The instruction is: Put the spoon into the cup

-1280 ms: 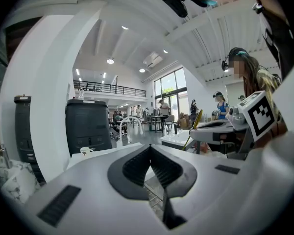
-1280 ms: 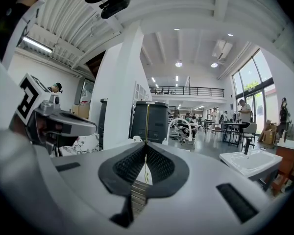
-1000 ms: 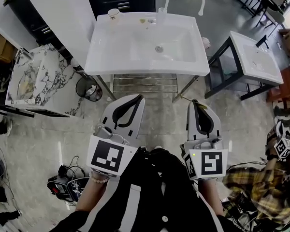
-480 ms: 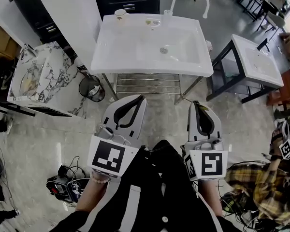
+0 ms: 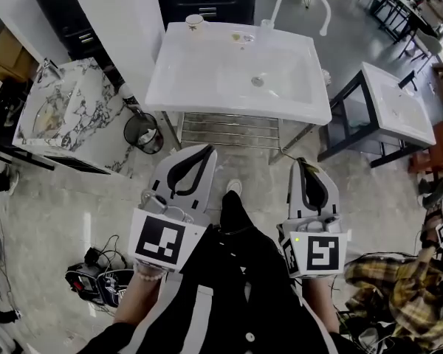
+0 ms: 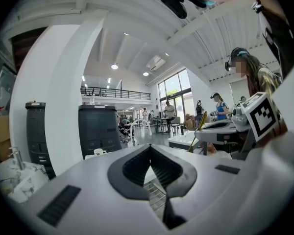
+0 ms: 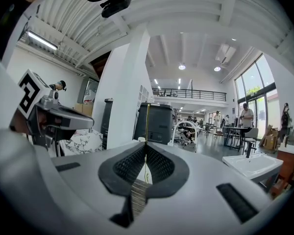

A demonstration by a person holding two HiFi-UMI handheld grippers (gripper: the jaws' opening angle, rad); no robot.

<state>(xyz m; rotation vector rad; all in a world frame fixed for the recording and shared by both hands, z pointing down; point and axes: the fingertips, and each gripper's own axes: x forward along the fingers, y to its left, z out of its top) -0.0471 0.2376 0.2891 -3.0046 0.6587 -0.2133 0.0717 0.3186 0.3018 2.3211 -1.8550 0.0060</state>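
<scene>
Right gripper (image 7: 146,143) pinches the spoon (image 7: 146,120) upright, likely carried ready for the cup (image 5: 195,22) on the sink (image 5: 199,87). Left gripper (image 6: 149,147) is pressed together and empty.

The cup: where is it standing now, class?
Head view: the cup stands on the far left corner of the white washbasin, left of the curved tap.

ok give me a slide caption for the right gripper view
Right gripper shut on a thin gold spoon held upright, white faucet ahead, left gripper alongside at left.
</scene>
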